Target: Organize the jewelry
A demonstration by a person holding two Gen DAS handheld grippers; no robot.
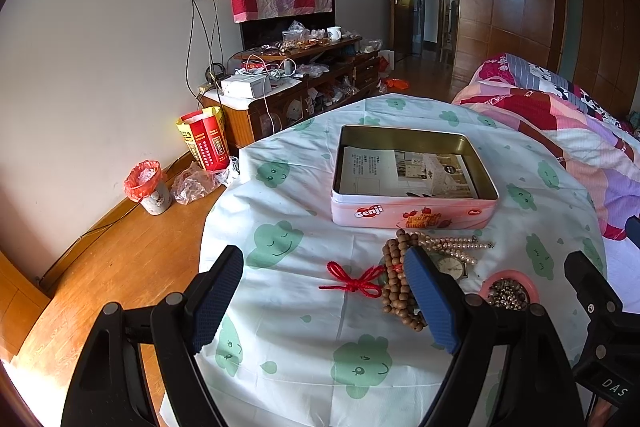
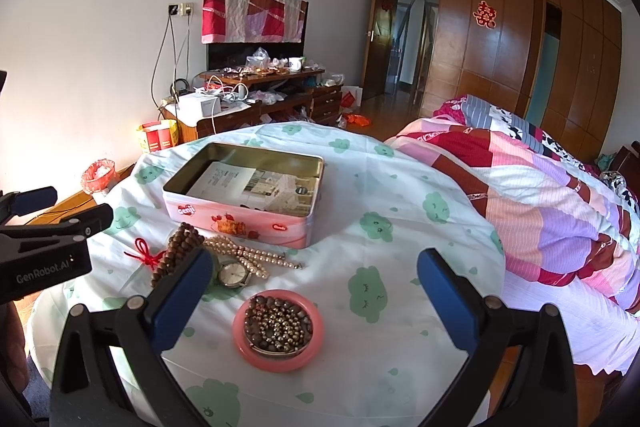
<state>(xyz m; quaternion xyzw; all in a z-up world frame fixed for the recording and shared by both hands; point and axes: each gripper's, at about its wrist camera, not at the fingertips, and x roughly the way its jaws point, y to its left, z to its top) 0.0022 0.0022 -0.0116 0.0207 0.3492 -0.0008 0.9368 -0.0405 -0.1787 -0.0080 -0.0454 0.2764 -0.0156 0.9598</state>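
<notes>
Your left tongs (image 1: 324, 301) stand wide apart above the cloth-covered worktop (image 1: 288, 327), holding nothing. Beyond their blue pads (image 1: 214, 301) lies a red knotted cord (image 1: 352, 281), touching a coil of brown wooden beads (image 1: 396, 283). A wristwatch (image 1: 452, 267) and a pearl strand (image 1: 452, 243) lie just beside the beads, partly behind your right-hand pad. Farther back sits an open pink tin (image 1: 412, 215) with printed paper (image 1: 404, 171) inside. A pink dish of small dark beads (image 1: 508, 293) sits near the right tongs (image 1: 600, 303), whose spread you cannot judge here.
</notes>
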